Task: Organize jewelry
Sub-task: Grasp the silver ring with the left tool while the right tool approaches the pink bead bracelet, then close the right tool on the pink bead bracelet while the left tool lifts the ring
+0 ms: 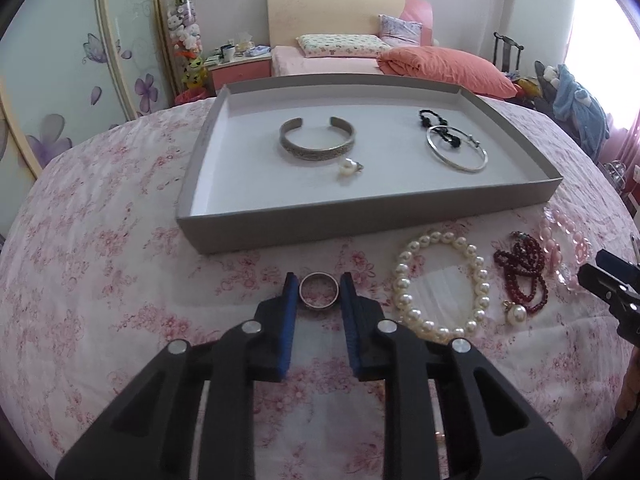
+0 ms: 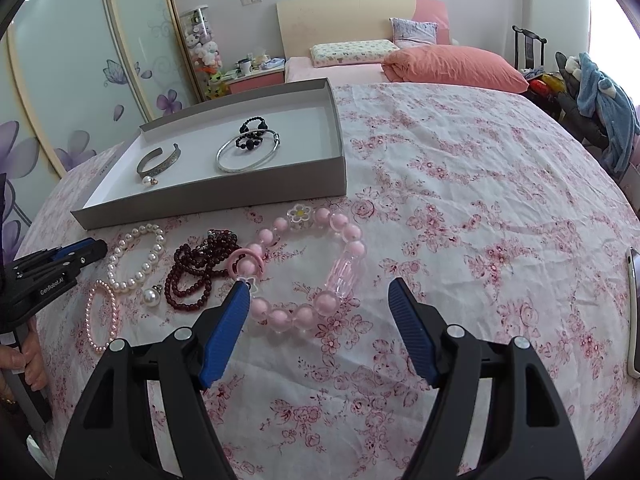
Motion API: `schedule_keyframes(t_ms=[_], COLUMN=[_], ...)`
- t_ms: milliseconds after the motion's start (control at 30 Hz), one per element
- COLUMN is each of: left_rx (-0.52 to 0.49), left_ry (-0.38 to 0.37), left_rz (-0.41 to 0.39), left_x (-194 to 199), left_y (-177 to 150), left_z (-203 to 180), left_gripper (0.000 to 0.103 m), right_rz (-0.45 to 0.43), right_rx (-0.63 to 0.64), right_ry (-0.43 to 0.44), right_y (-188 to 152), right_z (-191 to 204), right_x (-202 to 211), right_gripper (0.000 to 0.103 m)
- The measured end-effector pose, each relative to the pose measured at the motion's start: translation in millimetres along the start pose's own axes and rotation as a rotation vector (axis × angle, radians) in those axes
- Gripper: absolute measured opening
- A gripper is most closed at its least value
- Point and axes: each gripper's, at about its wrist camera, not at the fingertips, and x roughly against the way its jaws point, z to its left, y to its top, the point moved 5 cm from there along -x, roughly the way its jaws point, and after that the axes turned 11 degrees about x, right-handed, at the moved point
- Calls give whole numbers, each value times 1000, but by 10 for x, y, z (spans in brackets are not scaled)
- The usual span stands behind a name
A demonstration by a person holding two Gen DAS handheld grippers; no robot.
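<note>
Right now the left gripper (image 1: pixel 319 289) sits low over the flowered bedspread (image 2: pixel 460 200) with its blue pads on either side of a metal ring (image 1: pixel 319 291); the pads look to touch the ring's edges, so it is pinched or very nearly so. The ring lies on the cloth just in front of the near wall of the gray tray (image 1: pixel 360 216).

Inside the tray are four pieces. A wide silver cuff (image 1: pixel 317 139) lies left of the middle, its open ends facing the far wall. Touching or just beside its near right edge is a single pearl earring (image 1: pixel 347 168). Toward the right, a thin silver bangle (image 1: pixel 457 148) lies flat, and a black beaded bracelet (image 1: pixel 434 124) overlaps its far edge.

On the bedspread to the right of the ring, a white pearl bracelet (image 1: pixel 442 284) lies in a loop. Further right is a heap of dark red beads (image 1: pixel 522 276), with a second pearl earring (image 1: pixel 516 313) at its near side.

The right gripper (image 2: pixel 320 292) is spread wide, holding nothing. It hovers above a bracelet of large pink beads (image 2: pixel 316 264), with its left pad close to a small pink ring (image 2: pixel 245 260) lying on that bracelet's left side. Nearer and at the far left, a bracelet of small pink pearls (image 2: pixel 102 316) rests on the cloth. A phone (image 2: pixel 633 312) lies at the right edge.
</note>
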Motion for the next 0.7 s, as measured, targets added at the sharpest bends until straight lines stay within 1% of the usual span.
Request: schedule_keyframes(t_ms=[267,367,433,500,533,567,633,700], left_rx=[35,47,55,53,52,52,52,53], left_ry=[47,60,59,61,61,60,60,60], left_rz=[-3,-10,-10,-11,-11,-10,-10,-10], left_x=[85,112,119,120,121,121,122,122], left_y=[-31,-37,-36,-42,-43,-43,-43,-43], left_z=[314,400,421,420,417,417,416,415], left_gripper=[22,22,22,22,22,22,22,22], right_rz=[0,5,11,29,27,29,32,33], right_rx=[-17,-34,-45,-50,-51,-49,-50,-55], right_ry=[-10,-16,-17,-21,-26,-28,-37,-41], right_y=[30,63,80,71,74,74,64,57], right_z=[-67,-97,-115,-125,-132,-137,-148,-160], right_x=[-19,-56,-89,-132,-129,-131,-133,-133], right_gripper=[71,63,53,47,41,38,32,29])
